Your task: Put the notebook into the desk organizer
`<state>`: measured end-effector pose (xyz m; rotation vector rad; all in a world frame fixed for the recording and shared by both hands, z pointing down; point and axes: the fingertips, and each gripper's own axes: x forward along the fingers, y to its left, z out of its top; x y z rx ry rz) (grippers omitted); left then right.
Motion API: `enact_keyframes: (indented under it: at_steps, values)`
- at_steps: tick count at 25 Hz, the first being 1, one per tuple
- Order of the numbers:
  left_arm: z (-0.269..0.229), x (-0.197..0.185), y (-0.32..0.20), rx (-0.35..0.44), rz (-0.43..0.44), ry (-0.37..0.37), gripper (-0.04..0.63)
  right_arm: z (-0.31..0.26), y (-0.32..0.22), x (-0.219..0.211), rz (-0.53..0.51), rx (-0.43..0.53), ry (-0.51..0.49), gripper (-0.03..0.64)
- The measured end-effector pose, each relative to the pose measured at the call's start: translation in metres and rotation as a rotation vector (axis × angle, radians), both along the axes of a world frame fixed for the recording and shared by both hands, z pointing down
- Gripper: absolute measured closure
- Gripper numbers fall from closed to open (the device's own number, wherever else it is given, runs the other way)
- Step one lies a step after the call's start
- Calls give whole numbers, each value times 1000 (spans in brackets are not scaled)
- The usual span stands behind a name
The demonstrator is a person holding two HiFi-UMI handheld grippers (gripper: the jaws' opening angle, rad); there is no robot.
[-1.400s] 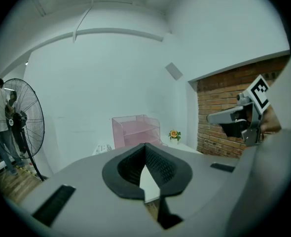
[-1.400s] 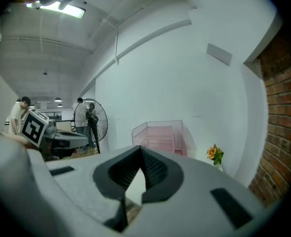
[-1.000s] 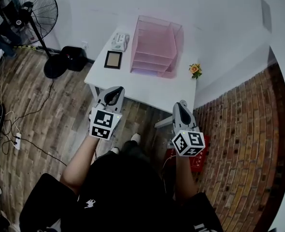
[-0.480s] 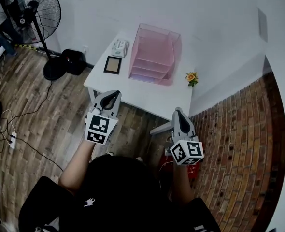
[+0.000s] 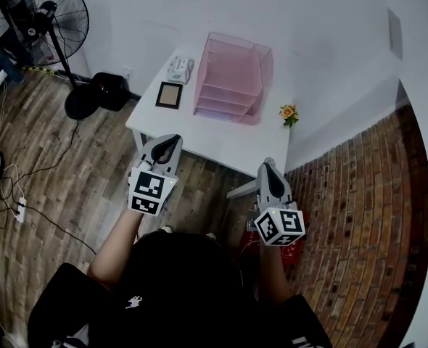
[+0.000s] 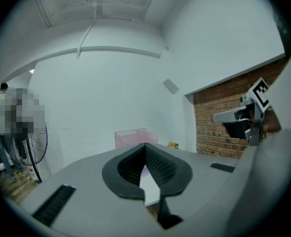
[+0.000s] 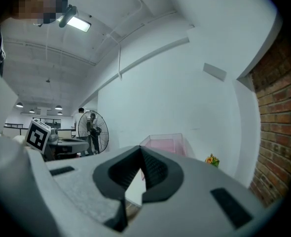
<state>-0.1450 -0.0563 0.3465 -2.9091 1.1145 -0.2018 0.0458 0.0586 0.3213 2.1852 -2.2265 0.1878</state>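
Nearest to me, the person's dark shirt (image 5: 178,288) fills the bottom of the head view, with both forearms stretched forward over the wooden floor (image 5: 62,180). The left gripper (image 5: 172,139) is clenched on nothing. In the left gripper view its ribbed black pads (image 6: 158,164) meet along one line, and only a sliver of table shows below them. The right gripper (image 5: 268,165) is squeezed closed the same way and just as empty, its pads (image 7: 153,169) pressed together in the right gripper view. Both tips sit at the near edge of the white table (image 5: 228,142), the left one toward its left corner and the right one toward its right corner. Farther along, the notebook (image 5: 169,94) lies flat on the left part of the tabletop, outside the desk organizer (image 5: 232,75) and just beside its left wall, not touching it. The organizer is see-through pink, with stacked shelves opening toward me; I see nothing in them. A white packet (image 5: 179,69) lies behind the notebook at the far left corner. A small orange flower (image 5: 289,112) stands by the table's right edge. Beyond are the white wall (image 5: 323,20), brick (image 5: 359,216) to the right, and a black standing fan (image 5: 40,20) at far left.
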Motion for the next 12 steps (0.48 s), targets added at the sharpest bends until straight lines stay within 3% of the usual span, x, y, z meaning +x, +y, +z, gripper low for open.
enact_keyframes:
  at_steps: [12]
  values:
    - [0, -2, -13, -13, 13, 33, 592, 2, -15, 1, 12, 4, 11, 615]
